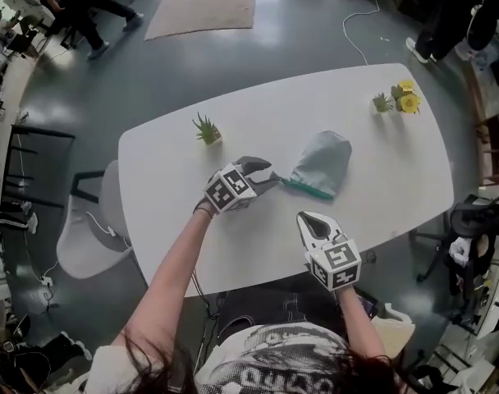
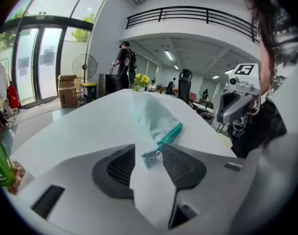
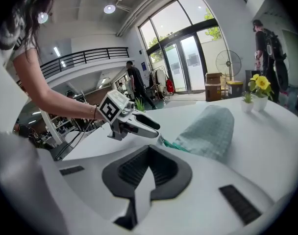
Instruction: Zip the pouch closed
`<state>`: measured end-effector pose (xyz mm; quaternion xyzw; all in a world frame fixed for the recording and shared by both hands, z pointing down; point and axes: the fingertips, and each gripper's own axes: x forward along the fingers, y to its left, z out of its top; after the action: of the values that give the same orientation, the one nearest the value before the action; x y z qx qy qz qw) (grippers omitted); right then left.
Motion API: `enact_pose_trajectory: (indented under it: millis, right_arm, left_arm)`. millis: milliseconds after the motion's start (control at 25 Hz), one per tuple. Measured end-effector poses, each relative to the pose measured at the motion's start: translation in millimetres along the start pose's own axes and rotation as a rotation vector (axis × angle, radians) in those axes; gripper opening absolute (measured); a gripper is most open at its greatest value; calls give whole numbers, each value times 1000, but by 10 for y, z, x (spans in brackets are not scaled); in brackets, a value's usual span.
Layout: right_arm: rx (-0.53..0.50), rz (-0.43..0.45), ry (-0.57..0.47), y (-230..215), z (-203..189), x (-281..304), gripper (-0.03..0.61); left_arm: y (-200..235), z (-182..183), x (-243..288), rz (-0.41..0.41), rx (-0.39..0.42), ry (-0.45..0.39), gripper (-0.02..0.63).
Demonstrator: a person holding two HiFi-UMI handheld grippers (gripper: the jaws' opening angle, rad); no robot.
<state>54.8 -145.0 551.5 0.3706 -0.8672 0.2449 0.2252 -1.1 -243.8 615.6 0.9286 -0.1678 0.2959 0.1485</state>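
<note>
Straddling the zipper pull point(image 2: 152, 156), left hand-held gripper point(image 2: 149, 150) is spread. Right hand-held gripper point(image 3: 149, 150) is pressed together, clear of pouch point(image 1: 322, 164). Any tug could drag the unpinned pouch across the counter point(image 1: 381, 138).

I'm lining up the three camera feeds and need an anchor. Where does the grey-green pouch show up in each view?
Head view: the pouch lies mid-table, slightly right of the picture's centre.
Left gripper view: the pouch is at centre, just beyond the jaws.
Right gripper view: the pouch is right of centre, above the jaws.
Shared landmark: the yellow flower pot, standing past the pouch in every view.
</note>
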Motion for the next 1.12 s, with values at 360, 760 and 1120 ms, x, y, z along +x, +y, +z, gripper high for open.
enact_pose_trajectory:
  millis: [360,760,1120]
  right_arm:
    - [32,6,27,-29,-173,-54,2]
    - [47,-15,13,-97,-147,-62,2]
    - [48,-18,10,-135,-80,0,2]
  left_arm:
    - [79,-92,217,-171,-35,91,170]
    - [-45,-125,264,-284,-18,159,80]
    - [-348,12,101,-381,-190,94,18]
